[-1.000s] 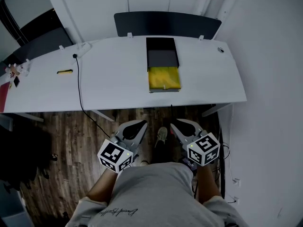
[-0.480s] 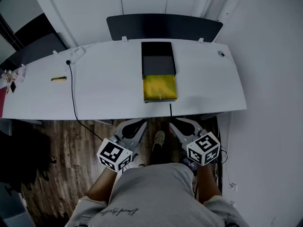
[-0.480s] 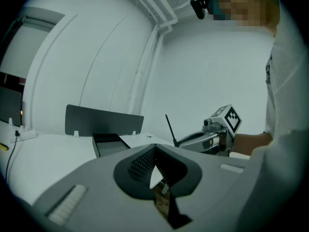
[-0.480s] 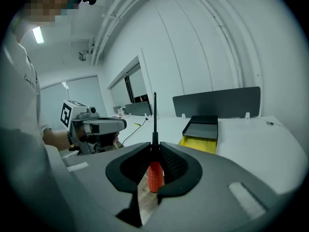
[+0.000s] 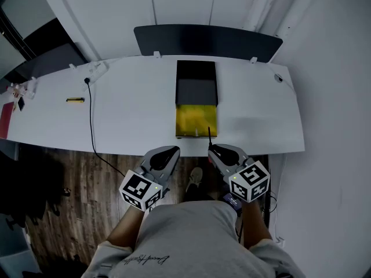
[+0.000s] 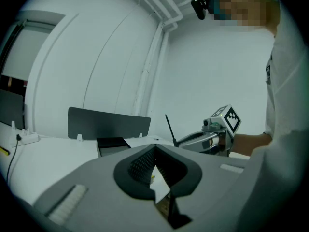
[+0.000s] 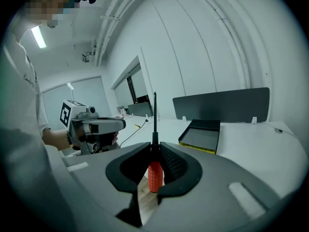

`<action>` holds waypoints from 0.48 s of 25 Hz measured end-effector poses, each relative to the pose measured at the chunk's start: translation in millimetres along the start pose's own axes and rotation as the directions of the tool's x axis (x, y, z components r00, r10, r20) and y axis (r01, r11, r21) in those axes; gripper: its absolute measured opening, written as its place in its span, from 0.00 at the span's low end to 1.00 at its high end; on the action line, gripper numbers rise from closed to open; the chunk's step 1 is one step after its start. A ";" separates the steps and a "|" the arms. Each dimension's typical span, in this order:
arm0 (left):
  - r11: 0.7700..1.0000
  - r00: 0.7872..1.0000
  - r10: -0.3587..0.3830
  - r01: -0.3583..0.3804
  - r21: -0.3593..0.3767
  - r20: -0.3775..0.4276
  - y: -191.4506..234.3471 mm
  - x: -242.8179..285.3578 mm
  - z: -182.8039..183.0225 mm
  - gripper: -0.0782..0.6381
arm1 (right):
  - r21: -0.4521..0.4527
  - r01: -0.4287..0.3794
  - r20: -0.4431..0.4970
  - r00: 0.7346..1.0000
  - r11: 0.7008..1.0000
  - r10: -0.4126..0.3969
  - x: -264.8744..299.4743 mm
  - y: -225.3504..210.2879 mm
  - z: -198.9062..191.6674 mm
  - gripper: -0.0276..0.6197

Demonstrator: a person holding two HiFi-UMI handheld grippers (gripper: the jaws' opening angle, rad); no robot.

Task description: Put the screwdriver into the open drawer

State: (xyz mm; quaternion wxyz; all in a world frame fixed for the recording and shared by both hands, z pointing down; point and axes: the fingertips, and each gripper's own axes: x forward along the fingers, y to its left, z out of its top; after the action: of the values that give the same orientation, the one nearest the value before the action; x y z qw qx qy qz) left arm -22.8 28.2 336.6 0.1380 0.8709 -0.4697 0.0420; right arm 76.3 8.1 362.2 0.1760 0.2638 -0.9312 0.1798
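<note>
we hold the screwdriver (image 7: 154, 176) clamped in our right gripper (image 5: 217, 151), just short of the bench (image 5: 133, 106); our left gripper (image 5: 166, 154) is closed on nothing; the open drawer (image 5: 196, 119) looks empty, so reaching over and dropping it in remain

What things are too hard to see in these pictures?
- Screwdriver handle: head view, hidden under right gripper; only the shaft shows.
- Drawer inside: right gripper view, seen nearly edge-on.
- Small yellow thing on desk: head view, too small to name.
</note>
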 end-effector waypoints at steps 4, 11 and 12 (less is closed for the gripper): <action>0.999 0.999 0.036 -0.036 0.003 0.013 9.2 17.4 13.5 0.11 | -0.013 -0.027 -0.002 1.000 1.000 0.027 6.7 -19.4 14.7 0.16; 0.996 0.995 0.092 -0.093 0.005 0.039 26.7 47.0 29.1 0.11 | -0.036 -0.072 -0.008 0.997 0.997 0.071 22.0 -52.1 32.4 0.16; 0.995 0.994 0.099 -0.099 0.003 0.038 28.6 50.4 29.3 0.11 | -0.040 -0.077 -0.010 0.997 0.996 0.077 23.3 -55.3 33.8 0.16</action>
State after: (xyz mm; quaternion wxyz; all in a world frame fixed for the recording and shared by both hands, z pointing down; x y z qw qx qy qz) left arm -20.2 -35.6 324.4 0.1246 0.8476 -0.5147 0.0333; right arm 80.5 -60.3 355.8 0.1782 0.2232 -0.9434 0.1686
